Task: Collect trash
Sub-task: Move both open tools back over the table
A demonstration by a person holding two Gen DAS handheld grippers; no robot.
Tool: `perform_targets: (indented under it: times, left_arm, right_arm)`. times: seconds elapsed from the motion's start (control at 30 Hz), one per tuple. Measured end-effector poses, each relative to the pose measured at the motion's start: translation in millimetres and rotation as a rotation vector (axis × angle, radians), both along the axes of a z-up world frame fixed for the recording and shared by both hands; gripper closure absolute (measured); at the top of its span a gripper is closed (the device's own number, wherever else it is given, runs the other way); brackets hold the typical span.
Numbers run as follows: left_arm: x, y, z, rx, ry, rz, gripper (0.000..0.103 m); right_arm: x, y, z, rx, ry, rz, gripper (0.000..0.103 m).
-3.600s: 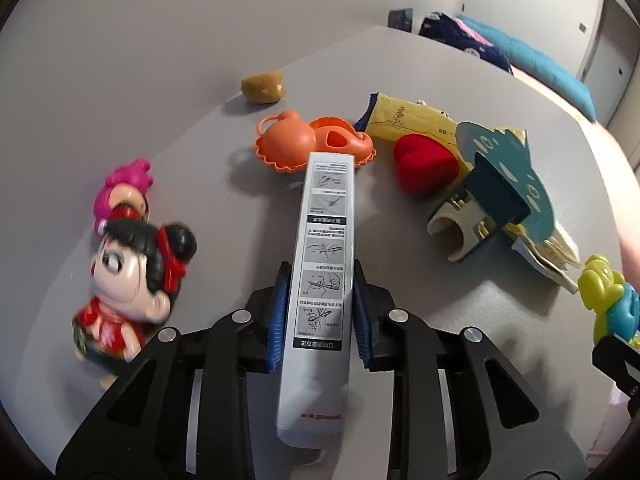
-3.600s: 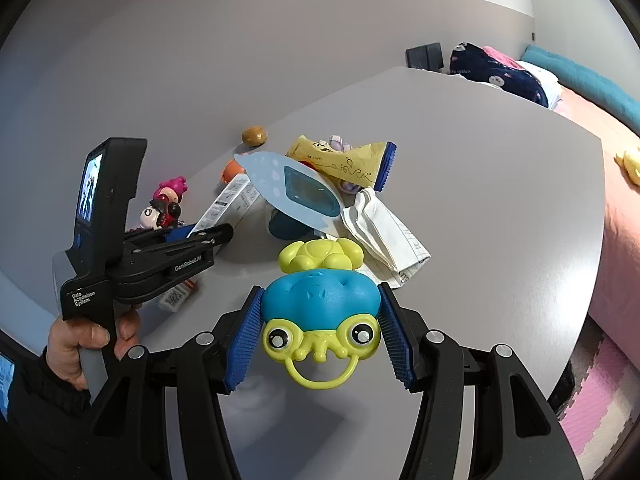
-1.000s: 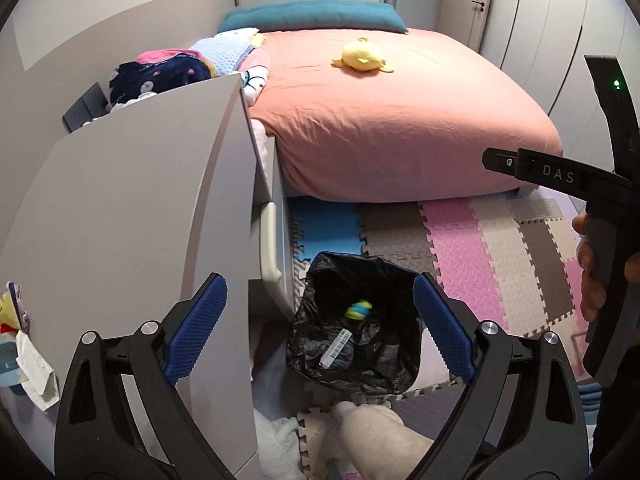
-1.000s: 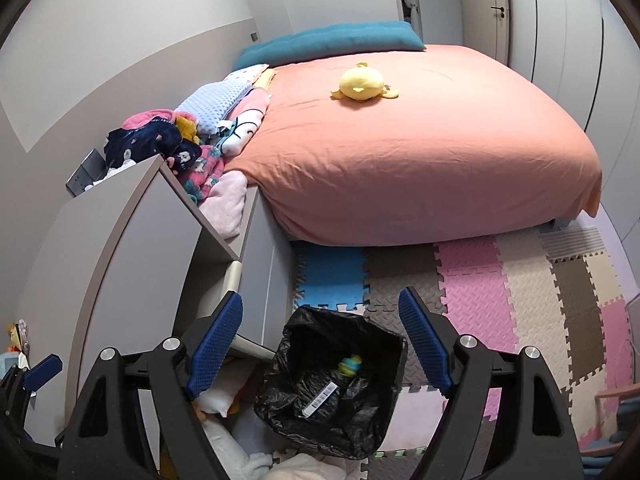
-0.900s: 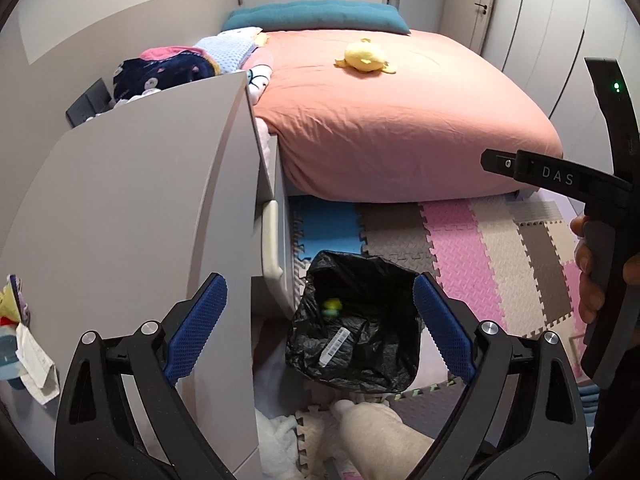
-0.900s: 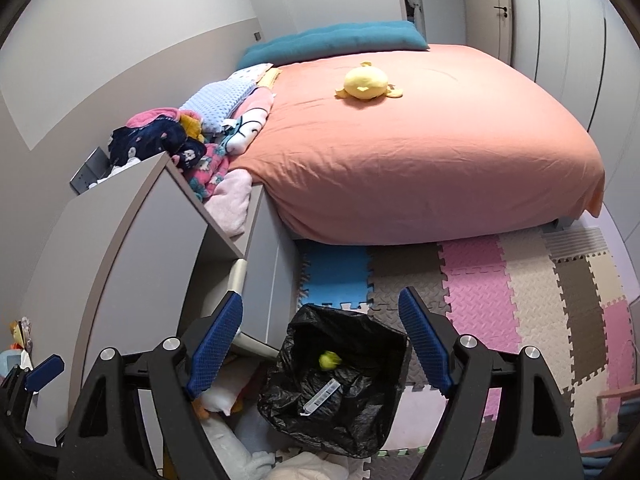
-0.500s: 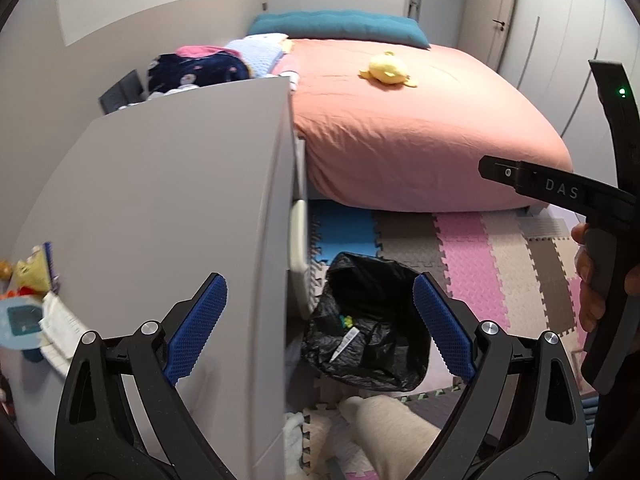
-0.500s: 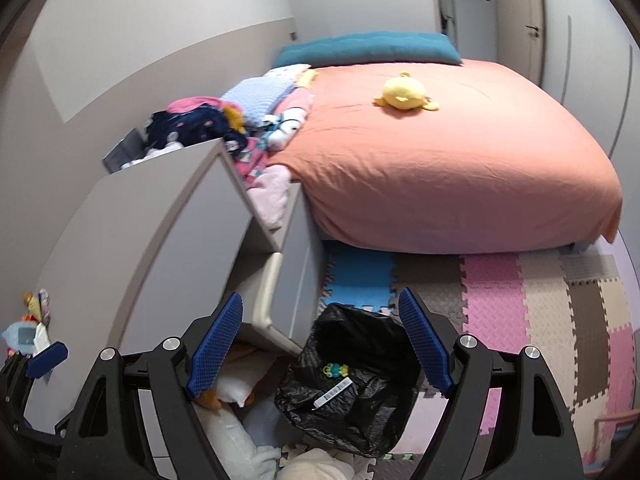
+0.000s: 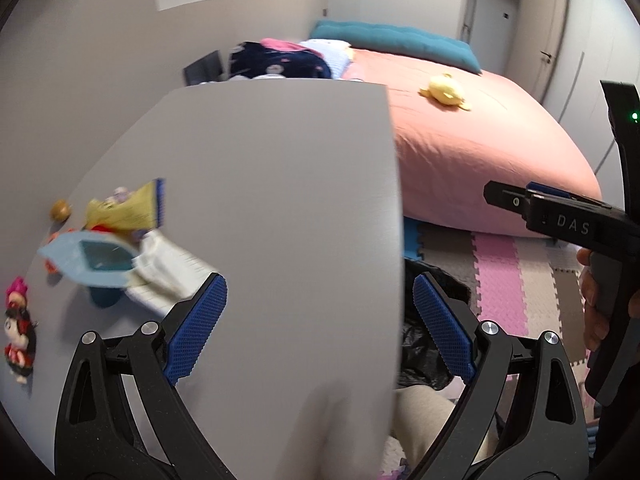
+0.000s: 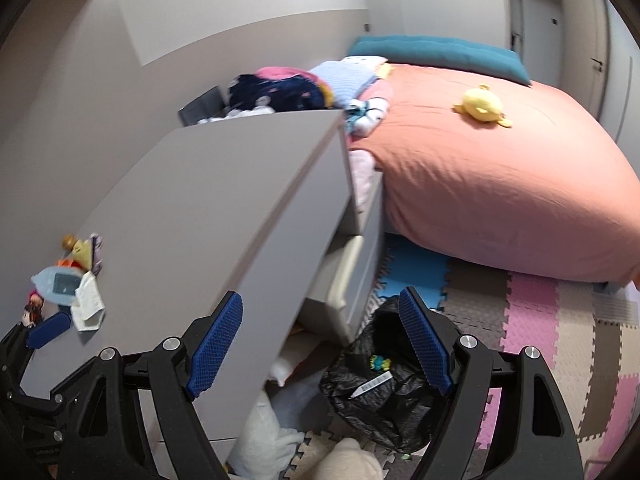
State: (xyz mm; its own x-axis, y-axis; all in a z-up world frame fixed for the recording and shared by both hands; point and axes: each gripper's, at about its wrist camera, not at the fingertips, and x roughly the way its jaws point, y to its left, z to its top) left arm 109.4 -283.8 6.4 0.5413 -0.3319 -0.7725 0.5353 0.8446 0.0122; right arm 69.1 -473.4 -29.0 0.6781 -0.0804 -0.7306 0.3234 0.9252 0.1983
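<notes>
Both claws are now seen spread and empty: the left gripper (image 9: 316, 320) and the right gripper (image 10: 320, 340) no longer pinch the white tube and the blue-and-green toy that were held a few seconds ago, and both views have been swung from the bin back toward the grey table (image 9: 260, 200). That drop is judged complete, so another pickup is likely next. Taking the table as landmark, a doll (image 9: 18, 336) is seen at its far left edge, then a cluster of clutter on its left part: a light-blue card (image 9: 86, 264) over a white folded paper (image 9: 168, 276), with a yellow wrapper (image 9: 128, 212) behind them. Off the table's right edge, on the floor, the black trash bag (image 10: 384, 392) is seen holding the tube (image 10: 370, 385) and the toy (image 10: 379, 362). Further right of the table lie foam floor mats (image 10: 540, 320) and a bed (image 10: 500, 168) bearing a yellow plush (image 10: 482, 108).
</notes>
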Motion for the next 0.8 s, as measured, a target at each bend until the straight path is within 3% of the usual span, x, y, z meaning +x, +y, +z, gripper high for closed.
perform_targets:
  times: [0.47,0.8]
  left_arm:
    - [3,117,2,0.024,-0.024,0.191,0.012]
    - [8,201,4,0.054,-0.042,0.347,0.011]
  right_arm:
    - [31,114,-2,-0.015,0.008,0.261,0.022]
    - [60,196,-20,-0.074,0.057,0.469,0.022]
